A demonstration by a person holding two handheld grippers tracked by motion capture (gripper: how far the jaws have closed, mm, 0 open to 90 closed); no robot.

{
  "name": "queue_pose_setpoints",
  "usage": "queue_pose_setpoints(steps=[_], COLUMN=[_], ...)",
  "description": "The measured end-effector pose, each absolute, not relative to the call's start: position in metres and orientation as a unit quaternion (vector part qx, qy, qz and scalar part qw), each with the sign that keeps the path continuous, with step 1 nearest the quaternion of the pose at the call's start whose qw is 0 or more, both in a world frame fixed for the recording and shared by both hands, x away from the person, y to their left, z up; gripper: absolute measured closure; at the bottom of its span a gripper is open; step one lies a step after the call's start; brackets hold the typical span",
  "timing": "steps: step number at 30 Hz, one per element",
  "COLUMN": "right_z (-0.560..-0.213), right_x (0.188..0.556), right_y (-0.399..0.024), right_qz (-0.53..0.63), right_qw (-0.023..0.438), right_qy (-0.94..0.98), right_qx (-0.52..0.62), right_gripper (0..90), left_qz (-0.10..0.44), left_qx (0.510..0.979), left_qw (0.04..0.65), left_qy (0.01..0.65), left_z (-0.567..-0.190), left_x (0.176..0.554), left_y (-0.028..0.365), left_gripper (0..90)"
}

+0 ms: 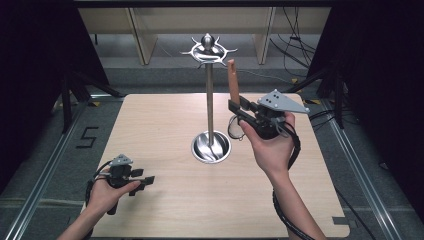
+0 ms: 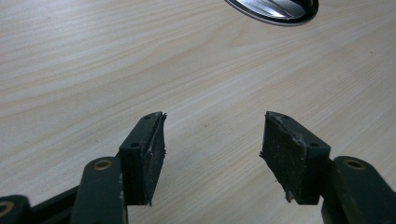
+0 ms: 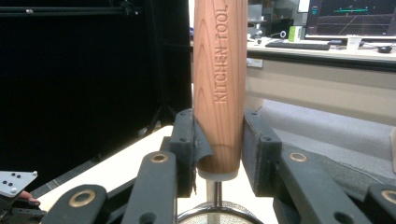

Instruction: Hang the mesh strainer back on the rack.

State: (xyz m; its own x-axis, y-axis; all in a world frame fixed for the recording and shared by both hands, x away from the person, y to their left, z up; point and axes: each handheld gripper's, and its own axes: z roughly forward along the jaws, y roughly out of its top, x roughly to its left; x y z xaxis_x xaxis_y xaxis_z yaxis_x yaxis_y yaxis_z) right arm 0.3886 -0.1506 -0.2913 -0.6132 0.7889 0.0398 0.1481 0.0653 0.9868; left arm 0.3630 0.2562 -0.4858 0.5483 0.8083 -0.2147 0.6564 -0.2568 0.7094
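A small strainer hangs upright from my right gripper, which is shut on its wooden handle just right of the stand's pole. In the right gripper view both pads press the lower end of the handle, stamped "KITCHEN TOOL", and the mesh bowl shows below. The metal hook stand rises from a round dish base at mid-table, with a ring of bare hooks on top. My left gripper rests low at the front left, open over bare wood.
The light wooden table has dark floor and metal rails on both sides. The stand's shiny base lies ahead of the left jaws. Beyond the table are shelving legs and cables.
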Motion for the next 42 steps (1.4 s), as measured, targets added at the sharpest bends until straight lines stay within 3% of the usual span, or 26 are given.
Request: queue_pose_setpoints(steps=[42], right_z=[-0.293], right_x=[0.404], right_y=[-0.143], right_qz=[0.582], right_qw=[0.258], right_qy=[0.686], right_qx=[0.352], right_gripper=[69.1], left_qz=[0.099], left_qx=[0.787], left_qw=[0.393], left_qy=[0.466], left_z=[-0.485], left_x=[0.363], left_y=[0.256], left_gripper=[38.3])
